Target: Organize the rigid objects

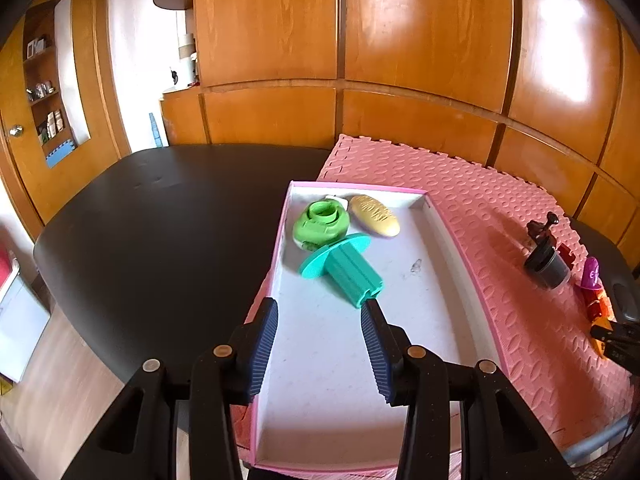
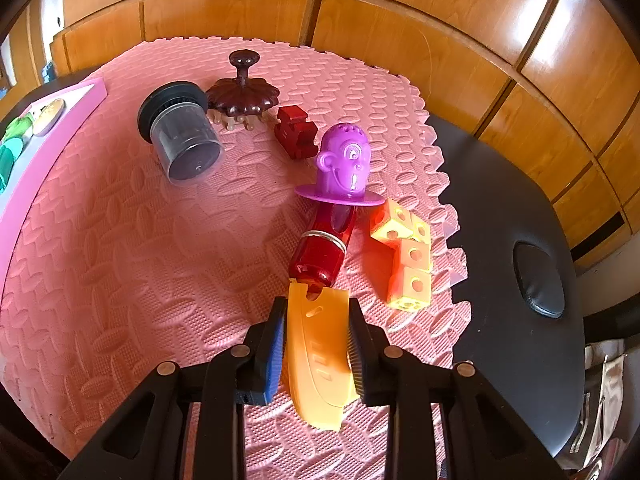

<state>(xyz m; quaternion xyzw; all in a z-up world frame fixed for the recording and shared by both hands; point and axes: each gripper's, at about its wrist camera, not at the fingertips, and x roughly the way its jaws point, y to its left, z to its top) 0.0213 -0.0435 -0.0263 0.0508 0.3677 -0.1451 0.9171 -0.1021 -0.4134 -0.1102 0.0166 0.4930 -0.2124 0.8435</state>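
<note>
My left gripper (image 1: 320, 304) hangs open over the white, pink-rimmed tray (image 1: 356, 189), with nothing between its blue pads. Just past its right fingertip a teal ribbed spool (image 1: 344, 266) lies in the tray. Behind the spool are a green round piece (image 1: 320, 224) and a gold oval (image 1: 375, 216). My right gripper (image 2: 317, 304) is shut on a flat orange plastic piece (image 2: 320, 352) above the pink foam mat (image 2: 140, 260). Ahead of it lies a red bottle (image 2: 324, 252) with a purple face cap (image 2: 344, 164).
Several loose things lie on the mat: yellow-orange linked cubes (image 2: 408, 256), a dark red block (image 2: 296, 132), a dark jar on its side (image 2: 184, 136) and a brown flower-shaped lid (image 2: 244, 92). The black table (image 1: 160, 220) runs left of the tray, with wooden panelling behind.
</note>
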